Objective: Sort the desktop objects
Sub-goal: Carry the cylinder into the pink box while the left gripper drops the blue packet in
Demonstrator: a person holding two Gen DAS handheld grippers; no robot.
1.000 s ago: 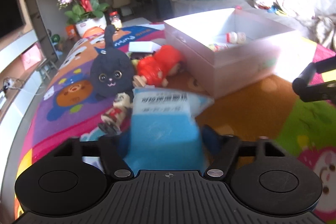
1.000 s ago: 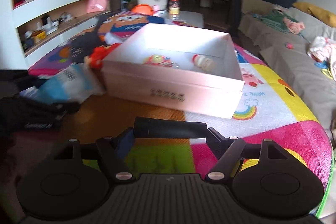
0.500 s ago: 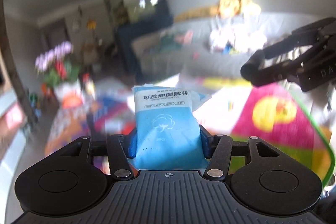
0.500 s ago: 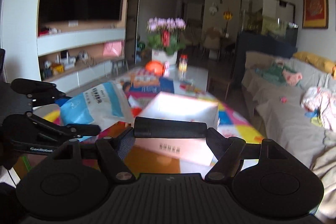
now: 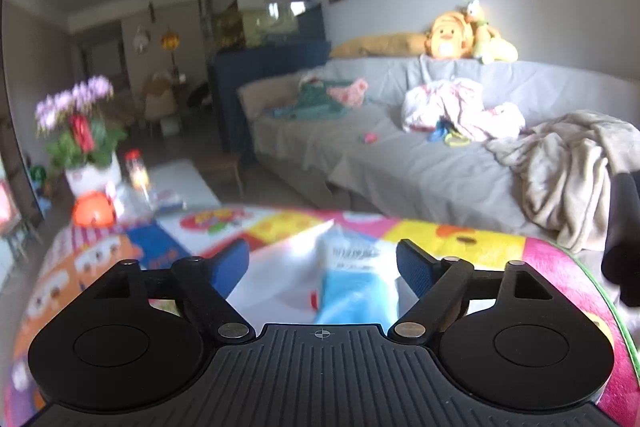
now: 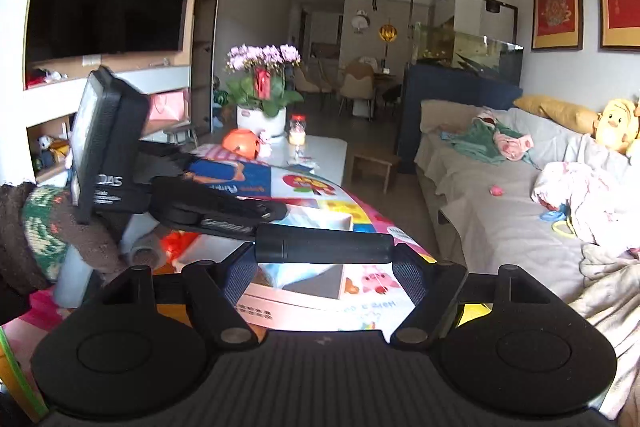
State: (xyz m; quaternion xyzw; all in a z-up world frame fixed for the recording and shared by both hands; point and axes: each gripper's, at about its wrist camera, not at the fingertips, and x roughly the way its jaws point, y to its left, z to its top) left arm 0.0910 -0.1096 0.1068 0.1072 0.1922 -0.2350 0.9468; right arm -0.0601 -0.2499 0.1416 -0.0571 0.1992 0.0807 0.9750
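Your left tool [image 5: 322, 265] has just been opening its jaws, and the blue-and-white packet [image 5: 358, 283] sits low in the frame's centre between them, free of both pads, apparently dropping into the white box [image 6: 312, 283]. Your right tool [image 6: 324, 269] is clamped across a black cylinder [image 6: 324, 248] at centre frame. The packet is blurred, so you cannot tell that it has landed; if it catches the box wall it could tip out onto the worktop [image 5: 472, 243]. The two tools are close, so swinging the left one away carelessly risks knocking the cylinder.
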